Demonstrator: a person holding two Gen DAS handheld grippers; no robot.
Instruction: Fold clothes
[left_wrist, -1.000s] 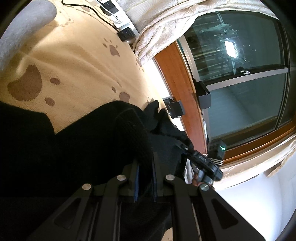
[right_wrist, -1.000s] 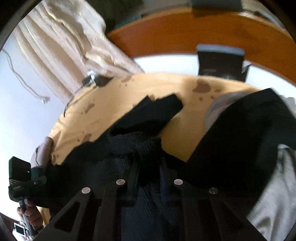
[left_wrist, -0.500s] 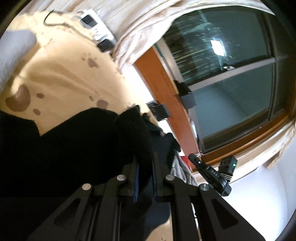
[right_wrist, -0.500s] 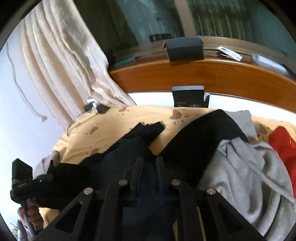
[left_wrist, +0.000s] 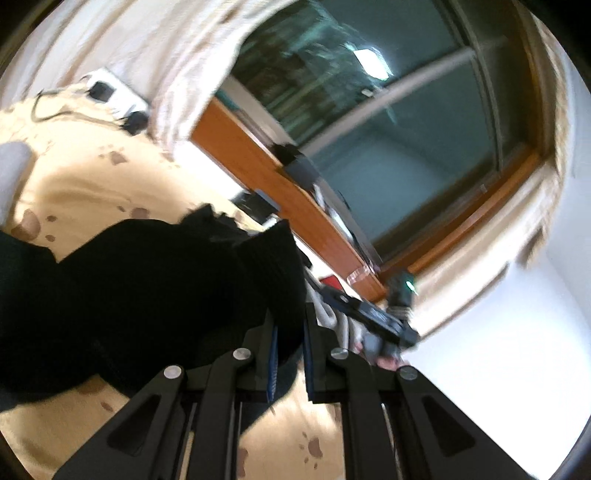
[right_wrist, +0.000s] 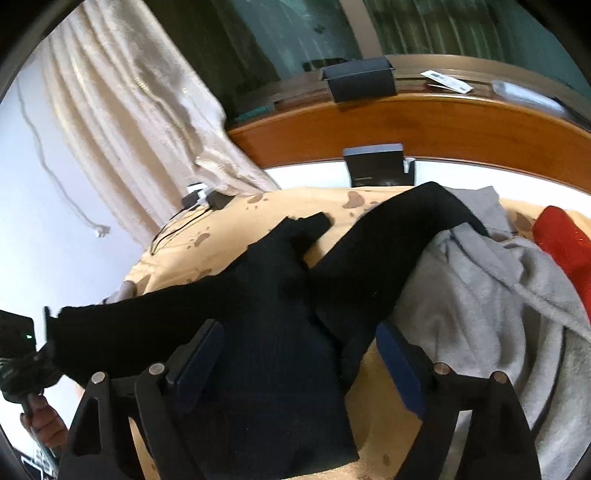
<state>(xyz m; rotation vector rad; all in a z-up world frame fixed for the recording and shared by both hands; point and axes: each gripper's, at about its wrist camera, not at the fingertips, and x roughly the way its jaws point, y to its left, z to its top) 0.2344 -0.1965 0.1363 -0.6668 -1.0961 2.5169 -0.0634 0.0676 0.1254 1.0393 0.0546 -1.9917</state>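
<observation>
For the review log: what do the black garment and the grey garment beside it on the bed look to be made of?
Black long-sleeved garment: a ribbed knit, matte, probably wool or acrylic; fine lengthwise ribs show on its body. Grey garment: soft fleece or brushed jersey, judging by its fuzzy, thick-folding surface and drawcord; fibre cannot be told.

My left camera, rolled, faces the window (left_wrist: 406, 155) at two o'clock; my right looks down, close; both share the black garment (right_wrist: 266, 295).
</observation>
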